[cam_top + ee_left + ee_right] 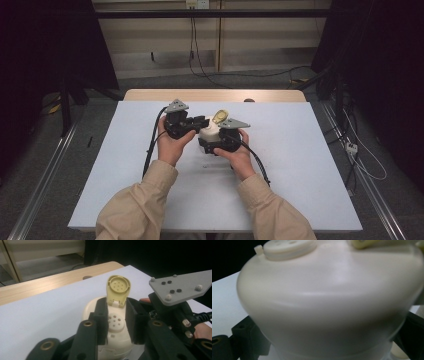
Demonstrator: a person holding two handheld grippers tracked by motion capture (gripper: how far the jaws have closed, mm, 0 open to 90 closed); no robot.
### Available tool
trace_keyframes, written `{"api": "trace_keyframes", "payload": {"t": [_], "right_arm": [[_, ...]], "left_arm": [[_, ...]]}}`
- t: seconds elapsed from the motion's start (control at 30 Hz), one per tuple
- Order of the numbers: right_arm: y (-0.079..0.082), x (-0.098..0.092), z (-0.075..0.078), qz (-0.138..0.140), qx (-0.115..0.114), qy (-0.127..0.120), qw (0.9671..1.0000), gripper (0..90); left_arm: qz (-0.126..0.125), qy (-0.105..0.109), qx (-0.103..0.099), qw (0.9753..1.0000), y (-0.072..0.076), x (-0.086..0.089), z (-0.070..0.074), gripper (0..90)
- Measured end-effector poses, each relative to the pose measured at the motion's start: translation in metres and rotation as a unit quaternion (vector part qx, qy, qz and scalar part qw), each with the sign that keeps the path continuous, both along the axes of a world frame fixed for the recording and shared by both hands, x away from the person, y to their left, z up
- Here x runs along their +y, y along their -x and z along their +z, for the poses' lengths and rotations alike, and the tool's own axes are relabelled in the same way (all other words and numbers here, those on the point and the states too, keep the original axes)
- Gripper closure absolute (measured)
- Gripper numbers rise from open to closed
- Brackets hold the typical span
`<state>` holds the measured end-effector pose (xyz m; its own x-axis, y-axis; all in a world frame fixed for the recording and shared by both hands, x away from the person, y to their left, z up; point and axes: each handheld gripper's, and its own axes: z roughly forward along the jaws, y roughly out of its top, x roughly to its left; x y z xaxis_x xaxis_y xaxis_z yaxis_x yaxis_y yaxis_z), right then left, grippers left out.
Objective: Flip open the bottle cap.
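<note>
High view: a cream plastic shaker bottle (210,132) stands upright near the middle of the white table sheet (300,165), between two hand-held grippers.
Writing: no brand, label or lettering can be read on the bottle or its cap.
Left gripper (116,322): its two black jaws are closed in from either side on the bottle's perforated spout (115,321), pressing just below the hinge of the lid.
Right gripper (322,345): its jaws straddle the bottle's wide body low down and hold it; the left jaw shows at the bottom corner, the right one is mostly hidden.
Flip lid (118,290): yellowish, swung up and standing open, showing its ring of small studs.
Contents: the bottle wall is opaque, so what is inside cannot be told.
</note>
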<state>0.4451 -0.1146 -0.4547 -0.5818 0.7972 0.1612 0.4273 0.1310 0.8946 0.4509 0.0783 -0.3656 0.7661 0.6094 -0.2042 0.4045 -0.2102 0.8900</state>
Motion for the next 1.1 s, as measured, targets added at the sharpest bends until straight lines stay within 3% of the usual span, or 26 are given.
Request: {"api": "trace_keyframes", "payload": {"t": [0.2,0.27,0.33,0.47,0.53,0.83,1.1], "right_arm": [[0.003,0.0,0.001,0.001,0.007,0.016,0.9999,1.9],[0.003,-0.002,0.001,0.001,0.011,0.01,0.9999,2.2],[0.006,-0.002,0.002,0.0,0.009,0.022,0.9997,3.0],[0.011,-0.006,0.002,0.004,0.006,0.036,0.9993,2.1],[0.011,-0.009,0.0,0.006,0.016,0.027,0.9995,0.8],[0.026,-0.021,0.009,0.0,-0.003,0.012,0.9999,3.6],[0.042,-0.033,0.014,0.006,-0.002,0.01,0.9999,3.2]], "left_arm": [[0.016,-0.001,-0.003,0.9999,0.007,0.01,-0.001,47.1],[0.017,-0.001,-0.002,0.9999,0.009,0.013,-0.002,44.7],[0.019,0.001,0.005,0.9998,0.011,0.015,-0.003,34.7],[0.023,-0.005,0.004,0.9997,0.017,0.023,-0.005,23.3],[0.024,-0.003,0.003,0.9997,0.021,0.027,-0.007,21.9],[0.023,-0.005,0.013,0.9996,0.034,0.044,-0.017,12.9],[0.034,0.002,0.016,0.9993,0.043,0.067,-0.031,8.7]]}}
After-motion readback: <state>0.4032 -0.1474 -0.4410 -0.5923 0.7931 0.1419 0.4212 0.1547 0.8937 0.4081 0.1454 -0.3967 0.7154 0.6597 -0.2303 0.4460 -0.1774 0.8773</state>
